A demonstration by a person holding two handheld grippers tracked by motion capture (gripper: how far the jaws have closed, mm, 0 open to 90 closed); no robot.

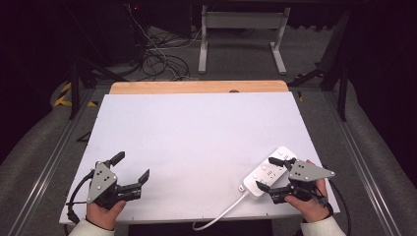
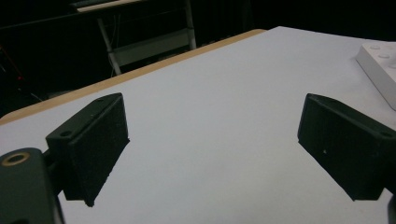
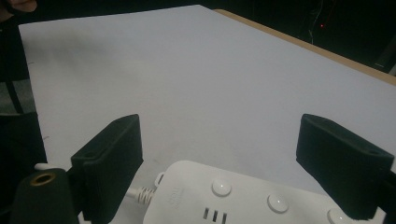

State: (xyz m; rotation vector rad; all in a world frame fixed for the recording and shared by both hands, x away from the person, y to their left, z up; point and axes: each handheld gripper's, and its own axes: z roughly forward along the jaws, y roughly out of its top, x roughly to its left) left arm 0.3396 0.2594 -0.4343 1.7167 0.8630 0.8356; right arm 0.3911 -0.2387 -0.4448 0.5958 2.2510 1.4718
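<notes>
Left gripper [image 1: 133,169] sits near the table's [image 1: 196,142] front-left corner, jaws spread wide with nothing between them, aimed across bare white surface. In its own view the pads [image 2: 95,144] are blocky, matte black, finely grained; a grey three-cornered plate rides on top.

Table: flat, matt white board with a pale wooden strip [image 1: 196,87] along the far edge. It looks smooth and low in friction.

Power strip [image 1: 268,172] lies at the front-right, angled, well apart from the left gripper. White glossy plastic, rounded corners, round raised buttons [image 3: 221,187], three short slots; a white cord [image 1: 221,214] leaves its near end through a ribbed strain relief and hangs off the table's front edge.

Right gripper [image 1: 273,173] hovers over the strip, jaws spread, one on each side of the body, not touching as far as I can tell.

Risks, as judged:
- Slick rounded casing against flat pads: closing off-centre could squirt the strip sideways or twist it.
- Jaws closing over the top could press a button.
- The overhanging cord adds drag; lifting may tilt the strip or let it snag on the table edge.
- The strip lies near the front-right edge; a push could send it off.
</notes>
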